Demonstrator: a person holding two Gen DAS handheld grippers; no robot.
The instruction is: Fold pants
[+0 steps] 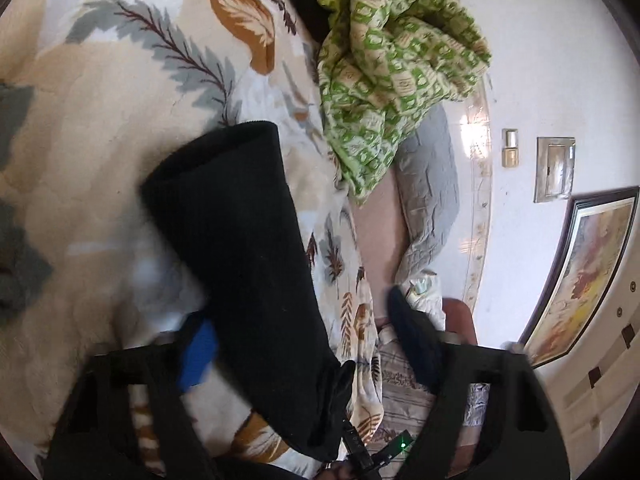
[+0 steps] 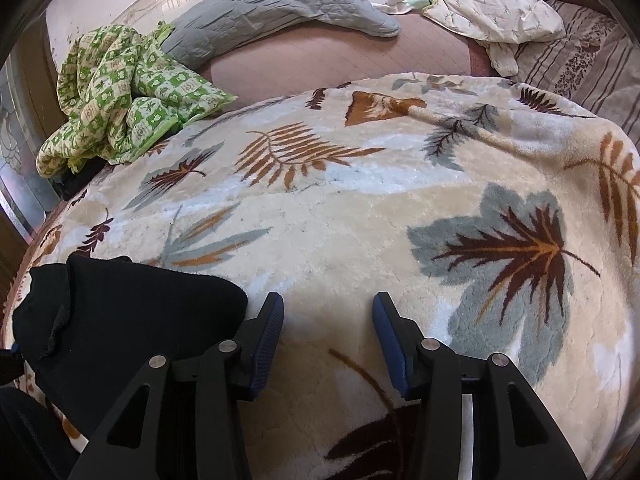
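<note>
Black pants [image 1: 240, 264] folded, lying on leaf-print blanket [image 2: 360, 208]. Left gripper [image 1: 304, 328] spread wide, pants between fingers, not pinched. Right gripper [image 2: 328, 312] spread, empty, just beside pants.

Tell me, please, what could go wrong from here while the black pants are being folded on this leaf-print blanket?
1. The left gripper is wide open with the black pants lying between its fingers, so closing may pinch the plush blanket as well.
2. The right gripper is open and empty beside the pants; a one-sided lift could leave the fold skewed.
3. The green patterned cloth lies nearby and might snag.
</note>
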